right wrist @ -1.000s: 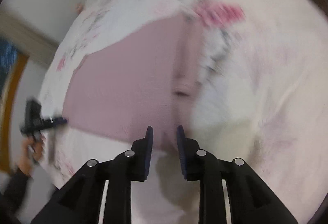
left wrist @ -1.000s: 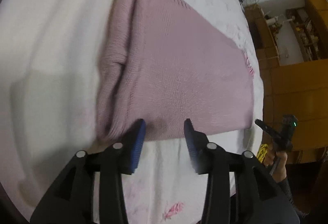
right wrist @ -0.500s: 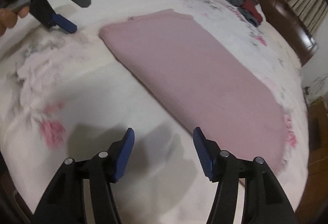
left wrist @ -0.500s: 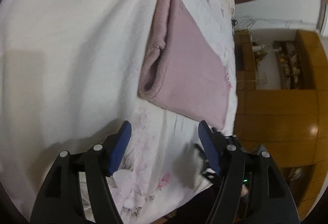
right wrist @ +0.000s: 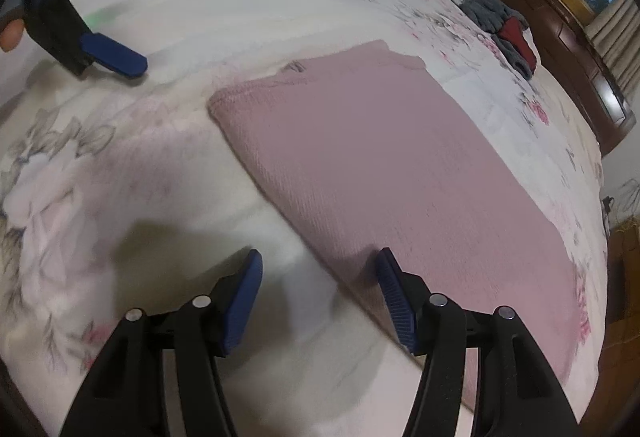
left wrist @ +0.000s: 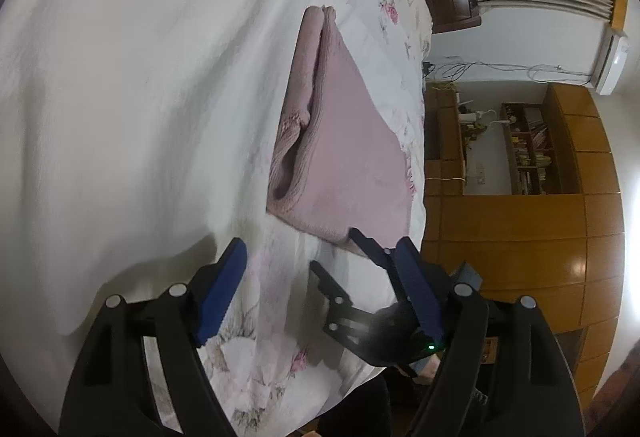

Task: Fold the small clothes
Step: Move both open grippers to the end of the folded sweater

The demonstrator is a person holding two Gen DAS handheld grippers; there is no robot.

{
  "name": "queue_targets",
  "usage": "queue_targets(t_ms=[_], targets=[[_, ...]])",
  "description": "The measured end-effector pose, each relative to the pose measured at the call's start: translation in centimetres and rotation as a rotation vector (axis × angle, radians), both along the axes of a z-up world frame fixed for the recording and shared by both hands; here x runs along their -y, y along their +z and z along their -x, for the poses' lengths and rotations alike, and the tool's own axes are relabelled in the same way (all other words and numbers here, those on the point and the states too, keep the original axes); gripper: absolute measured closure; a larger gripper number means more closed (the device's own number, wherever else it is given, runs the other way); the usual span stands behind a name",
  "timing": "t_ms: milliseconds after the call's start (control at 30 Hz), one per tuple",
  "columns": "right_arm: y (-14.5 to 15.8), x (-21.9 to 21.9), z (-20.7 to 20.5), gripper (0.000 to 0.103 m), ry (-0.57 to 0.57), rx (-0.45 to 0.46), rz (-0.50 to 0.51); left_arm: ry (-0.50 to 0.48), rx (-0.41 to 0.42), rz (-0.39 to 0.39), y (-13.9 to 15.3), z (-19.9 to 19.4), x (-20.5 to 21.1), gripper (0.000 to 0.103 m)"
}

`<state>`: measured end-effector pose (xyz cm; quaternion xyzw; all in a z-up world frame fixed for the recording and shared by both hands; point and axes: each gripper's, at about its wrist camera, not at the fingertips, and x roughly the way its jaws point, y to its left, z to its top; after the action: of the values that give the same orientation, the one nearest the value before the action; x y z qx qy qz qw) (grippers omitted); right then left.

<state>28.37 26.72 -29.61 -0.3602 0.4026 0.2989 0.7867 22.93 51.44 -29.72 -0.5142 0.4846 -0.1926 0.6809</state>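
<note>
in the left wrist view the left gripper [left wrist: 320, 269] hangs spread and empty, the folded pink knit garment [left wrist: 344, 141] lying ahead at twelve o'clock on the white floral bedspread [left wrist: 120, 97]. in the right wrist view the right gripper [right wrist: 318, 277] is likewise parted and empty, the garment at one o'clock, seemingly released as finished.

No readable text, label or number anywhere.

From my feed, the bedspread [right wrist: 100, 173] on the near side of the folded pink sweater [right wrist: 384, 165] lies bare, with room to pass. Beyond the sweater, a heap of grey and red clothes [right wrist: 496, 21] blocks the way before the dark wooden headboard [right wrist: 560, 21].
</note>
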Motion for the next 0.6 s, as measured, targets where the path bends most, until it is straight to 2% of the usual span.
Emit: queue_targets(t_ms=[400, 600], targets=[[-1.0, -2.7, -1.6, 0.042, 0.012, 0.052, -0.018, -0.005, 0.019, 0.003, -0.2, -3.1, -0.7, 0.026], [-1.6, -4.4, -1.2, 0.041, 0.015, 0.160, 0.018, 0.031, 0.005, 0.022, -1.0, -4.3, -1.7, 0.026]])
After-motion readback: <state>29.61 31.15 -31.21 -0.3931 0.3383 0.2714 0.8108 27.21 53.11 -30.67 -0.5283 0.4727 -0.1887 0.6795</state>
